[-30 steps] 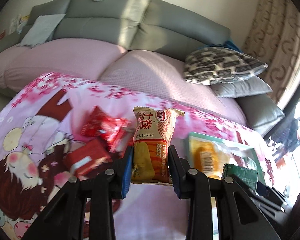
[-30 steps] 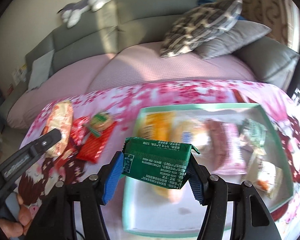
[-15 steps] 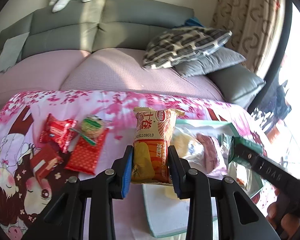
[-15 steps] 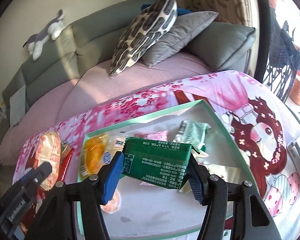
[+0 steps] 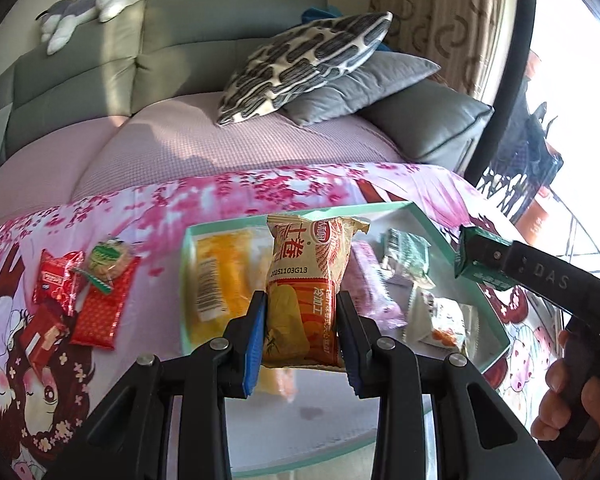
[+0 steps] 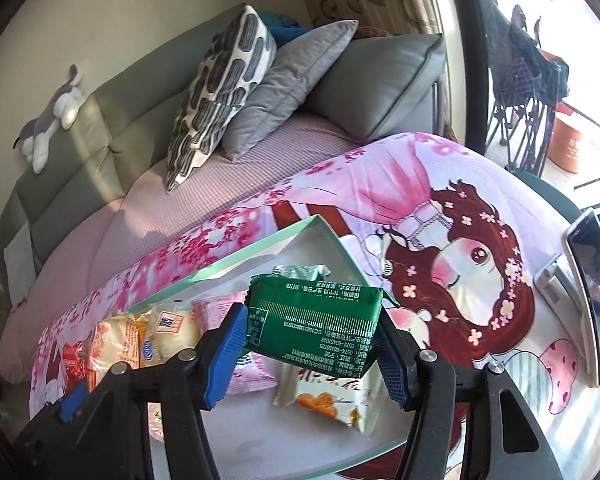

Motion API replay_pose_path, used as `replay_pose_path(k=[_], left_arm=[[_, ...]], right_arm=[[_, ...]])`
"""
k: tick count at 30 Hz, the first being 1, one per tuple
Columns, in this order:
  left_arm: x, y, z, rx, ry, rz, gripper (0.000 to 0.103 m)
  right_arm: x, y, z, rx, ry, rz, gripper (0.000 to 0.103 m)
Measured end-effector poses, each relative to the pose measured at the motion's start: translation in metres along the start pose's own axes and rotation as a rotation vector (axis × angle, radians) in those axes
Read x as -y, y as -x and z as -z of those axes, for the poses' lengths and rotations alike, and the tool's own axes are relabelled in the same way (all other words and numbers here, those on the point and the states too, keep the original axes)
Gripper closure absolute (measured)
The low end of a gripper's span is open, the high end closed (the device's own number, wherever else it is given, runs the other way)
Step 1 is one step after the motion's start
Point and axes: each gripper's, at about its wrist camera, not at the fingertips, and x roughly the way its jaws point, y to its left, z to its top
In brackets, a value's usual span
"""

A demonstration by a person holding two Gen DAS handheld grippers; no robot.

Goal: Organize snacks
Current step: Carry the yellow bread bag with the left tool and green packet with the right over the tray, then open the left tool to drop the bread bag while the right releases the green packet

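Observation:
My left gripper point(image 5: 302, 334) is shut on an upright orange and cream snack bag point(image 5: 306, 280), held above the mint-green tray point(image 5: 432, 226). My right gripper point(image 6: 312, 350) is shut on a green snack packet point(image 6: 314, 326), held above the tray's right part point(image 6: 300, 229); it also shows in the left wrist view point(image 5: 478, 260) at the tray's right rim. The tray holds a yellow packet point(image 5: 216, 276), a pink packet point(image 5: 370, 288), a green-silver packet point(image 5: 406, 250) and a white-orange packet point(image 6: 324, 398).
Several red snack packs point(image 5: 96, 304) and a round cracker pack point(image 5: 108, 258) lie on the pink cartoon tablecloth point(image 5: 56, 380) left of the tray. A phone on a stand point(image 6: 588, 292) is at the table's right. A grey sofa with cushions point(image 5: 304, 64) is behind.
Both grippers have swung right with their snacks. The left one now hangs over the tray instead of the cloth; the right one has moved to the tray's right side.

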Motion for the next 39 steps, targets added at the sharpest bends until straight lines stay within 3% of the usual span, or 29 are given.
replay_pose_path(k=[9,18,39], left_arm=[[0.029,-0.016,0.006,-0.042,-0.067,0.019,0.068],[0.020,-0.026,0.010,-0.074,-0.043,-0.017,0.068],[0.019,-0.030,0.014,-0.063,-0.040,-0.017,0.067]], right_arm=[[0.013,-0.013,0.002,-0.028,-0.010,-0.003,0.039],[0.011,-0.022,0.005,-0.041,0.004,-0.012,0.039],[-0.025,-0.043,0.021,-0.086,0.120,-0.040,0.038]])
